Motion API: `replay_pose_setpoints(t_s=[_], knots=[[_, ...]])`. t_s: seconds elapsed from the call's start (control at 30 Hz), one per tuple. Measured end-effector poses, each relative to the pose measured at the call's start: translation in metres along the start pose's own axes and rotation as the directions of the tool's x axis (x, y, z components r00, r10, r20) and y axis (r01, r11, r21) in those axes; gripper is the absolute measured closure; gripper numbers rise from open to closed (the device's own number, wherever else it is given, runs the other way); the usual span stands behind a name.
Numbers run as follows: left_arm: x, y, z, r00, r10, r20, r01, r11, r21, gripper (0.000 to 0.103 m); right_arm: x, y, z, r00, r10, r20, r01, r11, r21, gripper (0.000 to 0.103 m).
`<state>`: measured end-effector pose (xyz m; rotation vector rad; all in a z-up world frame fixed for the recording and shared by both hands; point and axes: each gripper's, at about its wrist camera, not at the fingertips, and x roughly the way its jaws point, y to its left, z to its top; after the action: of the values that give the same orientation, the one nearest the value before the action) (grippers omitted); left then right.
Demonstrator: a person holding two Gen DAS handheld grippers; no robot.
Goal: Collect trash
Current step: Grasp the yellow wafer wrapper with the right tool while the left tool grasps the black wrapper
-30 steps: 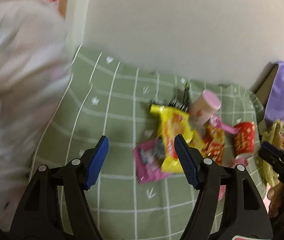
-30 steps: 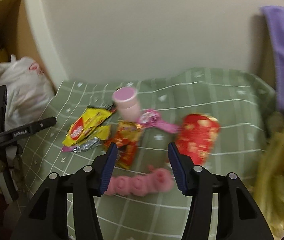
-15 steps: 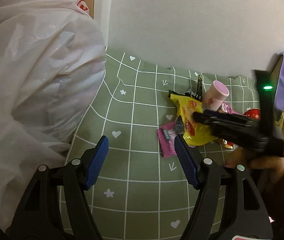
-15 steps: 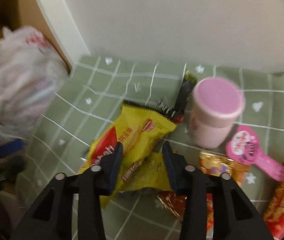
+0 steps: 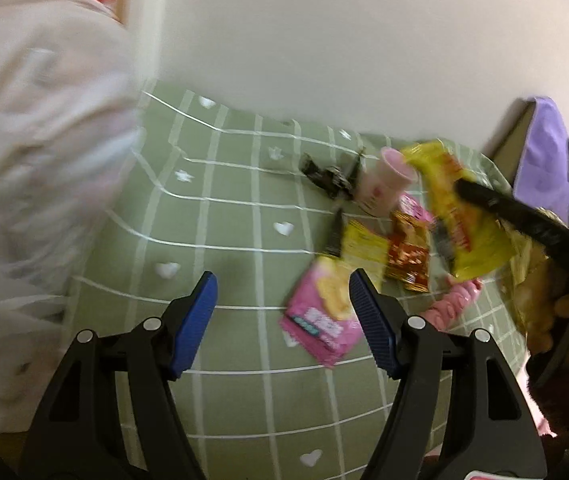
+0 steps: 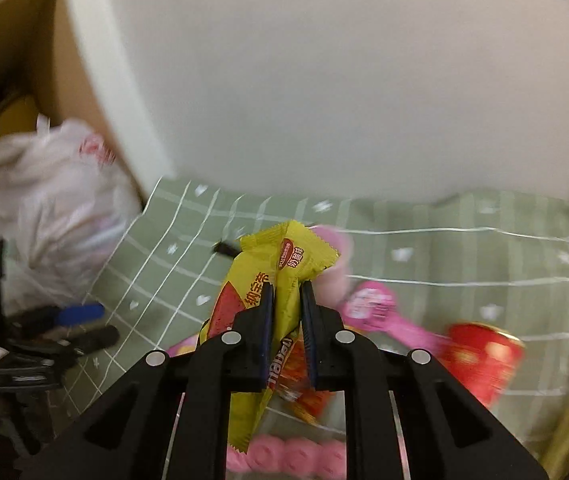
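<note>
between the ridged blue pads of the right gripper (image 6: 286,300), clenched tight, hangs a crinkly yellow foil snack wrapper (image 6: 272,280), lifted clear of the green checked cloth (image 5: 224,216) with white grid lines and small hearts. the left gripper (image 5: 282,300) is released, pads wide apart, hovering low over that soft, wrinkled cloth. just beside its right pad lies a glossy pink snack packet (image 5: 322,320). farther back stand a pale pink plastic cup (image 5: 384,184), a crumpled dark wrapper (image 5: 326,178) and a red-gold foil wrapper (image 5: 406,256). a thin white plastic bag (image 5: 40,160) bulges at the left, blurred. a plain off-white wall (image 5: 344,48) rises behind.
</note>
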<state>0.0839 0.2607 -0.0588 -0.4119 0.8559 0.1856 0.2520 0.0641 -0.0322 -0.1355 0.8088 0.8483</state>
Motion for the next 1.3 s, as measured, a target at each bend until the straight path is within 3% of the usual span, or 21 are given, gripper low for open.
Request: replay_pose_setpoints(t_s=[0.1,0.2,0.43,0.53,0.63,0.73,0.8,0.87,1.07,1.17,1.3], knots=[[0.018,-0.007,0.002,0.998,-0.045,-0.038,0.045,0.999,-0.001,0.038,-0.027,-0.020,-0.007,0.999,-0.035,0.025,0.034,0.998,0.053,0.088],[0.032,-0.017,0.003,0.998,-0.048,-0.043,0.049,0.999,0.018,0.038,-0.043,-0.036,-0.019,0.997,-0.070,0.032,0.067,0.994,0.087,0.088],[0.038,-0.029,0.049,0.995,-0.065,0.078,0.060,0.995,0.074,0.038,-0.063,-0.064,-0.053,0.994,-0.106,0.012,0.102,0.982,0.159,0.088],[0.052,-0.046,0.071,0.988,-0.091,0.123,0.065,0.978,0.200,0.037,-0.068,-0.070,-0.064,0.993,-0.118,0.003,0.116,0.980,0.161,0.088],[0.076,-0.064,0.085,0.992,-0.091,0.082,0.060,0.942,0.329,0.037,-0.074,-0.073,-0.071,0.993,-0.115,-0.010,0.115,0.985,0.129,0.088],[0.112,-0.076,0.095,0.997,-0.068,-0.022,0.071,0.902,0.426,0.035,-0.075,-0.074,-0.075,0.991,-0.131,-0.010,0.131,0.987,0.091,0.088],[0.128,-0.074,0.097,0.996,-0.059,-0.068,0.083,0.892,0.445,0.036,-0.077,-0.080,-0.079,0.989,-0.147,-0.008,0.147,0.984,0.098,0.088],[0.138,-0.069,0.097,0.994,-0.020,-0.107,0.065,0.897,0.438,0.037,-0.083,-0.089,-0.086,0.990,-0.143,-0.008,0.143,0.980,0.136,0.088],[0.152,-0.048,0.091,0.985,-0.013,-0.174,0.073,0.937,0.342,0.037,-0.086,-0.113,-0.099,0.988,-0.154,-0.032,0.157,0.966,0.207,0.088],[0.152,-0.042,0.087,0.987,0.004,-0.161,0.047,0.950,0.309,0.046,-0.086,-0.117,-0.097,0.988,-0.153,-0.029,0.155,0.963,0.222,0.088],[0.142,-0.030,0.082,0.990,0.023,-0.141,0.011,0.971,0.240,0.086,-0.085,-0.117,-0.092,0.988,-0.150,-0.027,0.152,0.967,0.206,0.088]])
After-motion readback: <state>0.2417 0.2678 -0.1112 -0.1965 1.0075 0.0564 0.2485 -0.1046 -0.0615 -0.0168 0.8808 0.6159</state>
